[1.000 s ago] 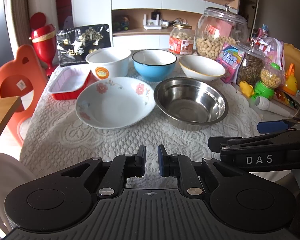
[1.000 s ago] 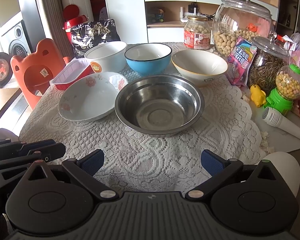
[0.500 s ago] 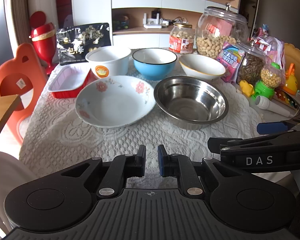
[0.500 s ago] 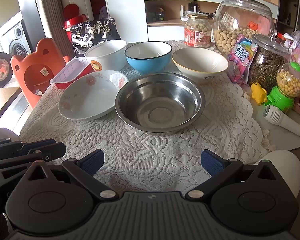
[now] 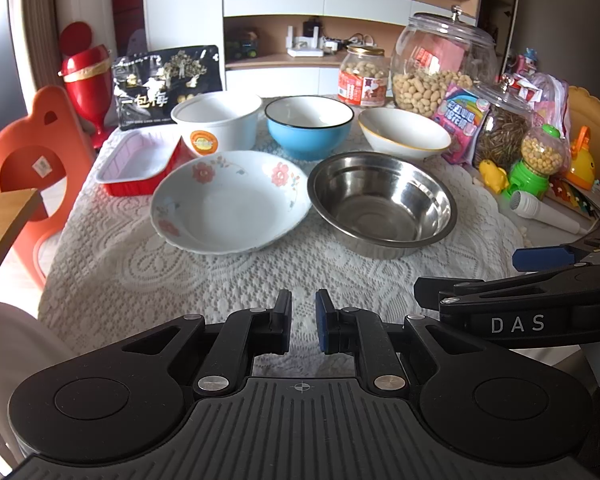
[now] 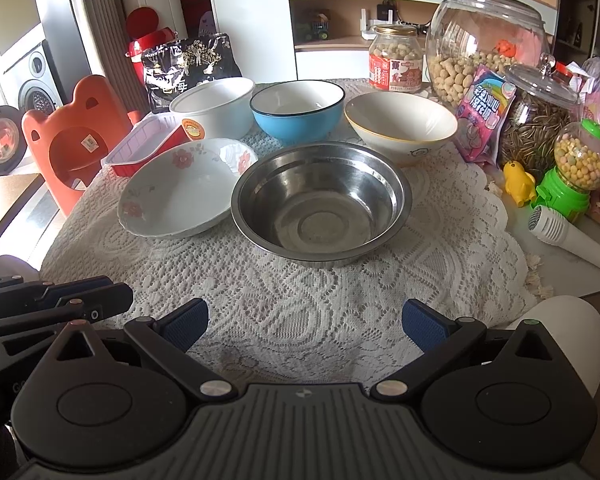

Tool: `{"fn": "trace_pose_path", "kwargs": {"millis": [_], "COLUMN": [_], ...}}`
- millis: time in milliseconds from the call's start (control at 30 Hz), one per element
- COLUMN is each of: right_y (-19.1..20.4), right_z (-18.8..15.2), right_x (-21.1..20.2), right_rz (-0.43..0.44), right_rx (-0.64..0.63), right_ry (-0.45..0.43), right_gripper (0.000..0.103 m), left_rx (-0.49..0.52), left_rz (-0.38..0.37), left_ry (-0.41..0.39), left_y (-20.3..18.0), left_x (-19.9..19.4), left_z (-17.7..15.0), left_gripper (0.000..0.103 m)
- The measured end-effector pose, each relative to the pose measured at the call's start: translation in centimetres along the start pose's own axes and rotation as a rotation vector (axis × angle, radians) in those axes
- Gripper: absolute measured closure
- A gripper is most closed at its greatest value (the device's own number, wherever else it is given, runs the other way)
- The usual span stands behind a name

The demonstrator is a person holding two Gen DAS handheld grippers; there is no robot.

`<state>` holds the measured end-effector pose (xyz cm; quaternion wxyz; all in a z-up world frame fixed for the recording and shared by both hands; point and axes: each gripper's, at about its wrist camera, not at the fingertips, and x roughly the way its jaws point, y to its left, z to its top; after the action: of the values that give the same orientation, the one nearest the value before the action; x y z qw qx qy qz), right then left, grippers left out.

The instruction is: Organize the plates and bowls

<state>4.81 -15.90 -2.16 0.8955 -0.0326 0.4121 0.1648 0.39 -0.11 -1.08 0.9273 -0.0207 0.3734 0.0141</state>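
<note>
On the lace cloth sit a flowered white plate [image 5: 228, 204] [image 6: 180, 196] and a steel bowl [image 5: 382, 204] [image 6: 320, 200] in front. Behind them stand a white bowl with an orange sticker [image 5: 216, 120] [image 6: 214, 106], a blue bowl [image 5: 310, 124] [image 6: 296, 112] and a cream bowl [image 5: 404, 132] [image 6: 400, 124]. My left gripper [image 5: 302, 322] is nearly shut and empty, over the cloth's near edge. My right gripper [image 6: 304, 326] is open and empty, in front of the steel bowl.
A red tray [image 5: 140, 164] lies left of the plate. Jars of peanuts [image 5: 440, 60], a seed jar [image 5: 500, 128], candy pack, toys and a white microphone [image 5: 544, 210] crowd the right side. An orange chair [image 5: 20, 152] stands at the left.
Both grippers have moved slightly forward toward the bowls. Their jaws have not changed.
</note>
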Motion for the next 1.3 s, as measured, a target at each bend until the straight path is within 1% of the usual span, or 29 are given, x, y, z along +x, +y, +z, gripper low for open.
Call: {"fn": "trace_pose_path", "kwargs": {"millis": [867, 1000, 1067, 1167, 1233, 1300], "right_y": [-0.4, -1.0, -1.6, -3.1, -4.3, -5.5], "right_z": [0.1, 0.5, 1.0, 1.9, 2.7, 3.4], "right_x": [0.4, 0.7, 1.1, 2.1, 3.2, 4.2], "right_rz": [0.015, 0.022, 0.019, 0.006, 0.000, 0.008], "right_rx": [0.014, 0.029, 0.046, 0.085, 0.115, 0.141], "right_ry": [0.011, -0.002, -0.020, -0.033, -0.026, -0.026], "right_gripper": [0.000, 0.000, 0.000, 0.000, 0.000, 0.000], "left_rx": [-0.007, -0.027, -0.028, -0.001, 0.015, 0.038], "left_rz": [0.000, -0.024, -0.033, -0.047, -0.089, -0.148], "left_ry": [0.009, 0.014, 0.001, -0.027, -0.026, -0.037], "left_y": [0.1, 0.5, 0.7, 0.7, 0.9, 1.4], "left_x": [0.4, 1.3, 2.0, 3.3, 4.3, 5.3], "left_z": [0.0, 0.7, 1.4, 2.6, 4.0, 5.5], "left_gripper": [0.087, 0.087, 0.087, 0.087, 0.087, 0.087]}}
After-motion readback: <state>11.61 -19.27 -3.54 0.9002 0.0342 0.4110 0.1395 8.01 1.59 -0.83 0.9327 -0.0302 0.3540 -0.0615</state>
